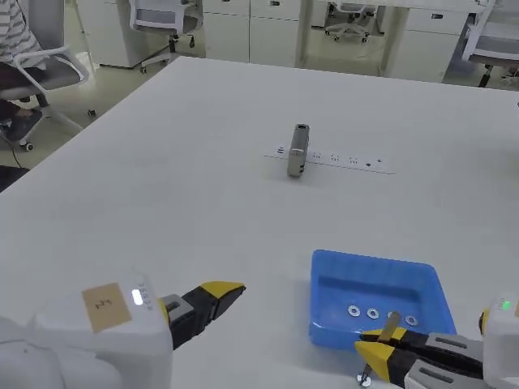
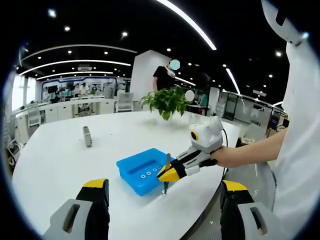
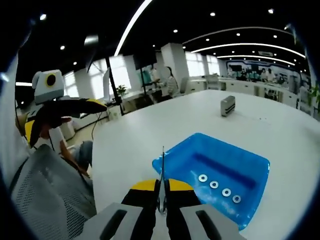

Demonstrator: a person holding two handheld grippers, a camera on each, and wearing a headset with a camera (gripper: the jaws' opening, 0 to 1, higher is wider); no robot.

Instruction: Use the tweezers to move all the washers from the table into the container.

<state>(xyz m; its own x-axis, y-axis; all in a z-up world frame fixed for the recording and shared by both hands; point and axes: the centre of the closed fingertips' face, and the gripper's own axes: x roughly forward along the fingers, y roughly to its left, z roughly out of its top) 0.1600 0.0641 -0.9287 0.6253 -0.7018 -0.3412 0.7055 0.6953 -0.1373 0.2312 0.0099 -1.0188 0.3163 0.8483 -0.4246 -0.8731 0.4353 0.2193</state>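
While the right gripper clamps the tweezers beside the blue container, four washers lie inside; the left gripper gapes empty; a grey block stands well beyond.

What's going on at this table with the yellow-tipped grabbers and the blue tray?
A person is working with a hand-held gripper in each hand. The right gripper is clamped on a pair of tweezers, whose tips point down at the white table just beside the blue container. Four washers lie in a row inside the container. The left gripper is open, holds nothing and hovers off to the side. Whether the tweezers have a washer at their tips is too small to tell.
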